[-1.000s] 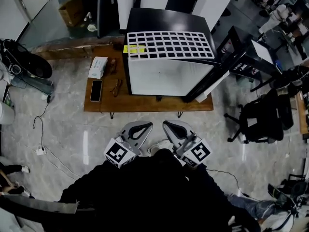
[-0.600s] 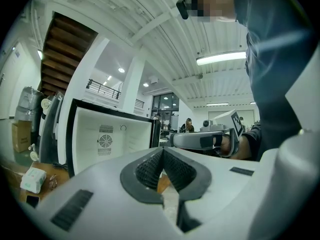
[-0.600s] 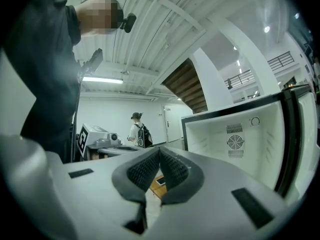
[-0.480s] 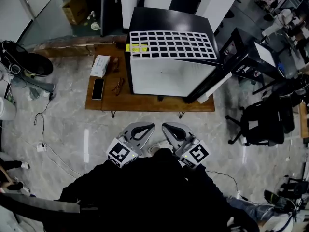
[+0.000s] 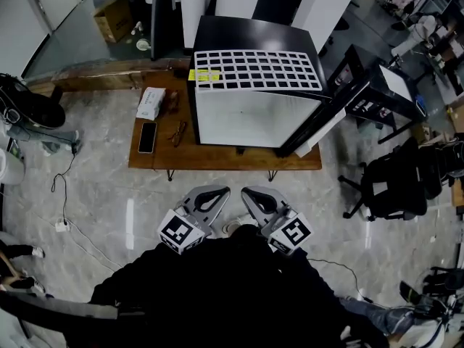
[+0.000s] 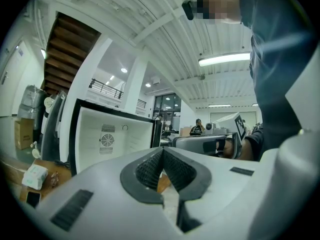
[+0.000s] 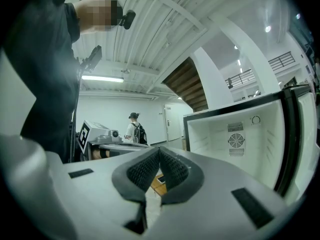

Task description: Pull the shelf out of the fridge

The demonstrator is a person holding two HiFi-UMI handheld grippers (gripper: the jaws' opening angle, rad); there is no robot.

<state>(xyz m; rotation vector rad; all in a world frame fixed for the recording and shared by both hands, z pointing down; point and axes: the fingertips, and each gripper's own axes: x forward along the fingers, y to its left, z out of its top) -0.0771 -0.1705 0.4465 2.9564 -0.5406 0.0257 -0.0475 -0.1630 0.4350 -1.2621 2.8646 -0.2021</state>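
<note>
Head view, left gripper (image 5: 209, 193) beside right gripper (image 5: 258, 194), closed, facing fridge (image 5: 254, 114)

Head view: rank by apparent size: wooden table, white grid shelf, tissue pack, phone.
1. wooden table, widest, though the fridge covers most of it
2. white grid shelf, which sits higher and nearer the camera, so it looks enlarged
3. tissue pack
4. phone, narrower than the pack, but it's close

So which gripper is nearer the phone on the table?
Left. The left gripper hangs short of the table, to the right of the phone; the right gripper sits farther right, beside it.
</note>
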